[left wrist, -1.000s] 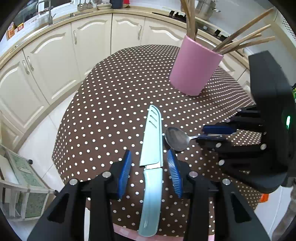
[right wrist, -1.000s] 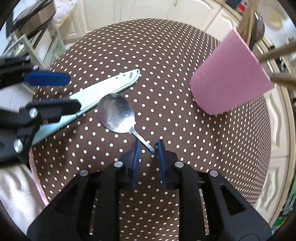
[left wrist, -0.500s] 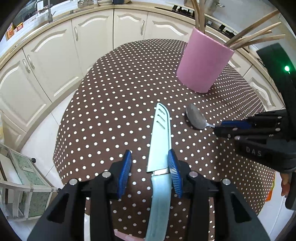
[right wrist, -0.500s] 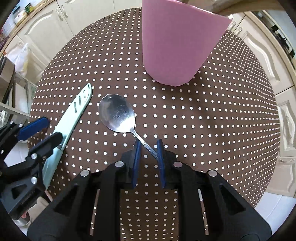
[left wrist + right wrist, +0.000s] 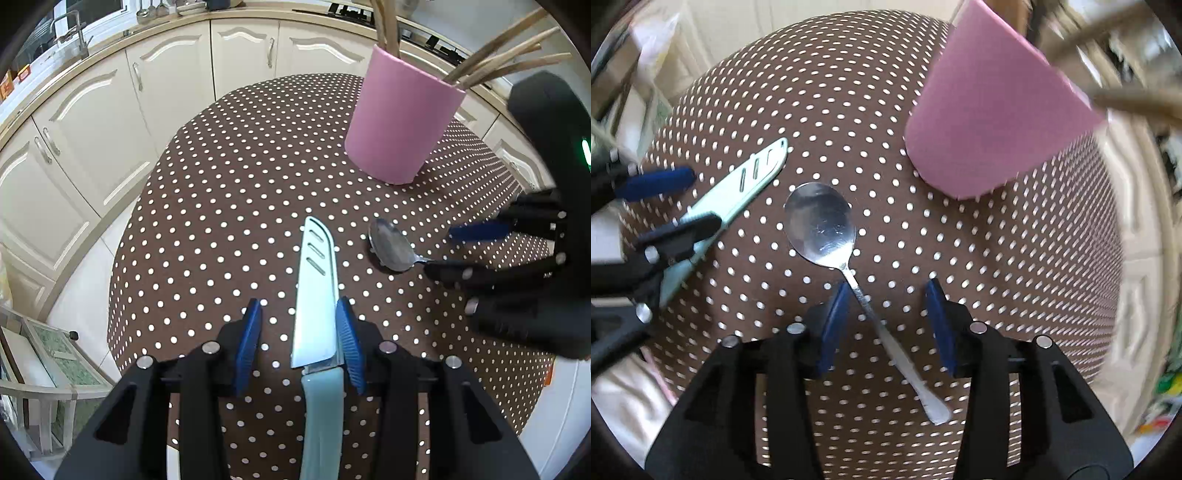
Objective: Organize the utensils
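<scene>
A pale blue knife (image 5: pixel 316 295) lies flat on the dotted table (image 5: pixel 240 166). My left gripper (image 5: pixel 297 332) stands open over the base of its blade, one pad on each side; the right pad is close against the blade's edge and the left pad is clear of it. A steel spoon (image 5: pixel 822 225) lies to the right of the knife, bowl up. My right gripper (image 5: pixel 888 314) is over its handle with the jaws opening; the handle lies loose between them, close to the left pad. A pink utensil holder (image 5: pixel 402 125) stands upright beyond the spoon.
Wooden utensils (image 5: pixel 509 55) stick out of the holder. Cream kitchen cabinets (image 5: pixel 92 129) run behind the table. A small shelf rack (image 5: pixel 48 369) stands on the floor at the lower left. The table's near edge is just behind both grippers.
The right gripper's jaws were shut on the spoon handle and now stand apart, with the spoon lying on the table. The right gripper also swung round towards the holder. The left gripper edged forward along the knife.
</scene>
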Available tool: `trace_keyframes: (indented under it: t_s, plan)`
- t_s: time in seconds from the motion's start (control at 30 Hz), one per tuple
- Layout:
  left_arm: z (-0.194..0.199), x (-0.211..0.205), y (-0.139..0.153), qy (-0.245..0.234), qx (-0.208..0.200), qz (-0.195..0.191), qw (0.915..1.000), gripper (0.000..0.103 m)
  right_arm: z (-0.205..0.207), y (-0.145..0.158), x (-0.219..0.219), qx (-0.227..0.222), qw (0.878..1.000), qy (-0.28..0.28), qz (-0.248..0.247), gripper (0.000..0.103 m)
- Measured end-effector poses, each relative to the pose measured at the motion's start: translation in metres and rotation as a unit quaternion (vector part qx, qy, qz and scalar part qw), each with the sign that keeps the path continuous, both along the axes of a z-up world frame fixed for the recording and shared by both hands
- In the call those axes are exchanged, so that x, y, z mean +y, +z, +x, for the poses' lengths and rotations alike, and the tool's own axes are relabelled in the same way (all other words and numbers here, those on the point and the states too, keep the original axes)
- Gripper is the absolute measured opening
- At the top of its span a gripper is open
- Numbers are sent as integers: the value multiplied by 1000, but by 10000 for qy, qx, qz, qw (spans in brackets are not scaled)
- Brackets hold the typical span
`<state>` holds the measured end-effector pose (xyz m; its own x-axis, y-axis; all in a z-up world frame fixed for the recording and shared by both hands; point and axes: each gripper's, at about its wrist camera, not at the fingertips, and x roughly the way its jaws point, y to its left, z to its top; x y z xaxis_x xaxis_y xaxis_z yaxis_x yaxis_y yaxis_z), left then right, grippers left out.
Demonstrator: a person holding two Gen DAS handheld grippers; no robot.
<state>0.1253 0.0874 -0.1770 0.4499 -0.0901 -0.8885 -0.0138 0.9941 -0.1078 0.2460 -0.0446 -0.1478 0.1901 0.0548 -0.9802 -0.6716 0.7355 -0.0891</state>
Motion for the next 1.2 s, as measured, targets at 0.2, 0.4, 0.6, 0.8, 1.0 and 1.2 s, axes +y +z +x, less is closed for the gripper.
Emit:
trace_keyframes:
  t_s: [0.2,0.4,0.6,0.8,1.0,1.2]
  plan:
    - [3,-6,-1,-83,12,86,9999,42,27,3,-30,315,9921,-1024,653,9]
    - [25,-14,-3,-255,126,340,9990,42,47,4,-59,768,9721,-1788,1309,4]
    - [46,-26,-3,-518,280,704,9958,42,13,-16,-34,417,9839,-1487,893,5]
    - [55,-30,-2,-767,366,819,9930,40,-5,-32,5,231,9874,-1421,655,5]
    - [60,-35,1,-786,287,670,9942,22,1,-23,10,245,9868,-1462,648,5]
    - [56,-32,0,-586,104,466,9971,21,10,-32,-17,-27,9865,-1376,889,5]
